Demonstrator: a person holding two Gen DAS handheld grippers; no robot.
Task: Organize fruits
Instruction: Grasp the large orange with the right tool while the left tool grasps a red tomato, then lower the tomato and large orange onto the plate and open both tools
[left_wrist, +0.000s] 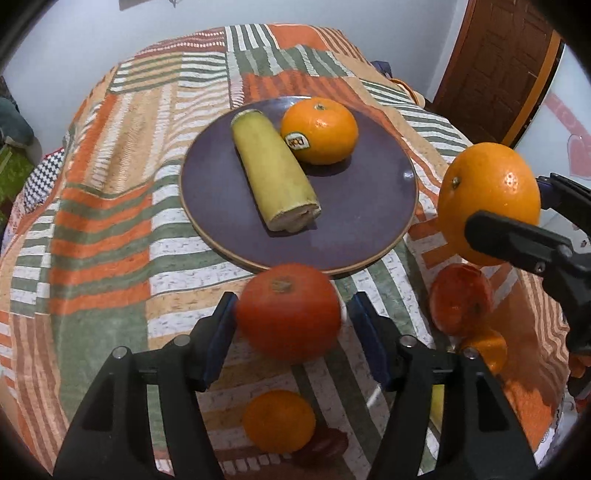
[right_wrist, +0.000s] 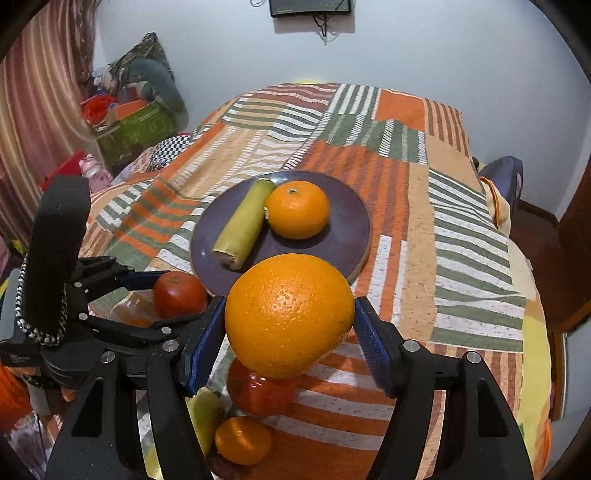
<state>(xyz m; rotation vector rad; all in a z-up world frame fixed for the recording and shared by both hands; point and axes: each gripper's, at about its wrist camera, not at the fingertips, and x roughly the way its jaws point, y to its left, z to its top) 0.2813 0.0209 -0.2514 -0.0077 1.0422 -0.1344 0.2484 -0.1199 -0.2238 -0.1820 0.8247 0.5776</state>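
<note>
A purple plate (left_wrist: 362, 206) (right_wrist: 343, 236) lies on the patchwork cloth with a cut banana piece (left_wrist: 273, 170) (right_wrist: 240, 225) and a stickered orange (left_wrist: 319, 129) (right_wrist: 297, 208) on it. My left gripper (left_wrist: 290, 314) is shut on a red tomato (left_wrist: 288, 312) (right_wrist: 179, 293) just before the plate's near rim. My right gripper (right_wrist: 290, 317) is shut on a large orange (right_wrist: 290, 314) (left_wrist: 489, 201), held above the cloth to the right of the plate.
On the cloth near me lie another red tomato (left_wrist: 460, 302) (right_wrist: 258, 391), small oranges (left_wrist: 279, 421) (right_wrist: 242, 439) (left_wrist: 487, 349) and a yellow fruit (right_wrist: 205, 417). A wooden door (left_wrist: 495, 55) stands right; boxes and clutter (right_wrist: 129, 122) lie left of the bed.
</note>
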